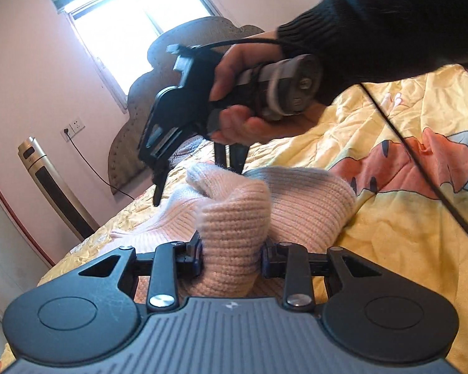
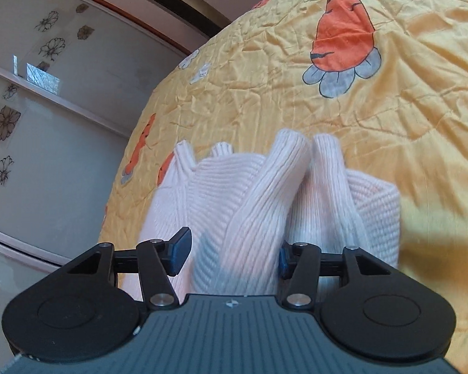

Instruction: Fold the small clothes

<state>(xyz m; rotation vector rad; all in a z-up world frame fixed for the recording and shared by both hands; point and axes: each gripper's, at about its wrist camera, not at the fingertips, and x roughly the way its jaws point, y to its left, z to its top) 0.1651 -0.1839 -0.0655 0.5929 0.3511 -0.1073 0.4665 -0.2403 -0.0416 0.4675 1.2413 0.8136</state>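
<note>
A small pale pink ribbed knit sweater (image 1: pixel 309 199) lies bunched on the yellow bedspread (image 1: pixel 390 218). My left gripper (image 1: pixel 232 255) is shut on a thick fold of the sweater that fills the space between its fingers. In the left wrist view the right gripper (image 1: pixel 159 168) is held in a hand above the far side of the sweater, pointing down. In the right wrist view the sweater (image 2: pixel 265 193) stands up in ridges between the fingers of my right gripper (image 2: pixel 234 252). Its fingers are spread, with cloth against the right finger and a gap at the left one.
The yellow bedspread (image 2: pixel 374 118) has orange carrot prints. A padded headboard (image 1: pixel 159 93) and a window are behind. A tower heater (image 1: pixel 53 187) stands by the wall at the bed's edge. A black cable (image 1: pixel 421 162) hangs from the right hand. Wardrobe doors (image 2: pixel 46 124) flank the bed.
</note>
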